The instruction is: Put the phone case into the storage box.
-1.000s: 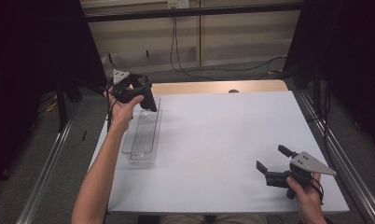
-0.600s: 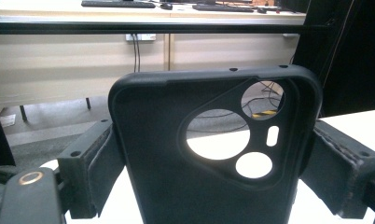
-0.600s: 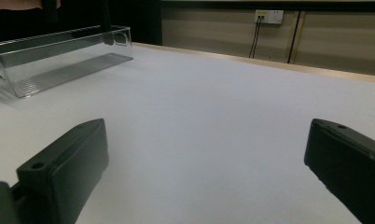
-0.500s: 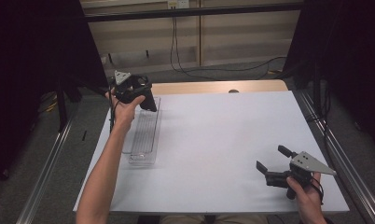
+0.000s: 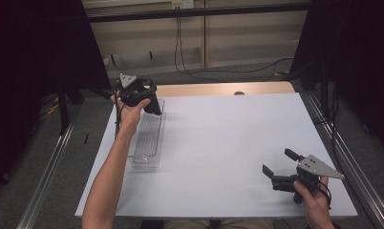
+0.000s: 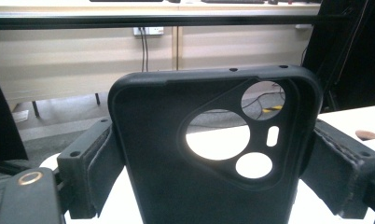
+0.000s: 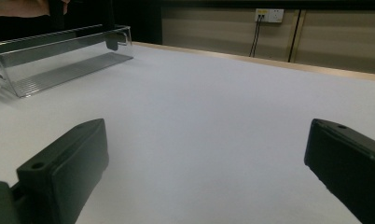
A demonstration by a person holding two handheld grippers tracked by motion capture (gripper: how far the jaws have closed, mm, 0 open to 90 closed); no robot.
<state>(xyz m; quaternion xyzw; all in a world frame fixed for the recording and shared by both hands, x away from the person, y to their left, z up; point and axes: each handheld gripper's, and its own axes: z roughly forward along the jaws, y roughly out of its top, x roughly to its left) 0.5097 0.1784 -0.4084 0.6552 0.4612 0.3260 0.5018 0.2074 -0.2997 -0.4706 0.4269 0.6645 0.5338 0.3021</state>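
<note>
Phone case point(image 6: 176, 154), dark and rubbery with round camera cut-outs near its top, stands upright between the jaws of the left gripper point(image 6: 209, 172), which pinch it by both side edges; in the high view that gripper point(image 5: 141, 98) is held above the far end of a clear plastic tray point(image 5: 147, 138), the case point(image 5: 153, 106) hanging down from it towards the tray; the tray lies lengthwise along the left edge of the white table point(image 5: 223, 143), and its ribbed floor shows bare in the right gripper view point(image 7: 59, 70); the right gripper point(image 5: 281, 168) rests low near the table's near right corner, its jaws spread wide with nothing between them point(image 7: 204, 172).
</note>
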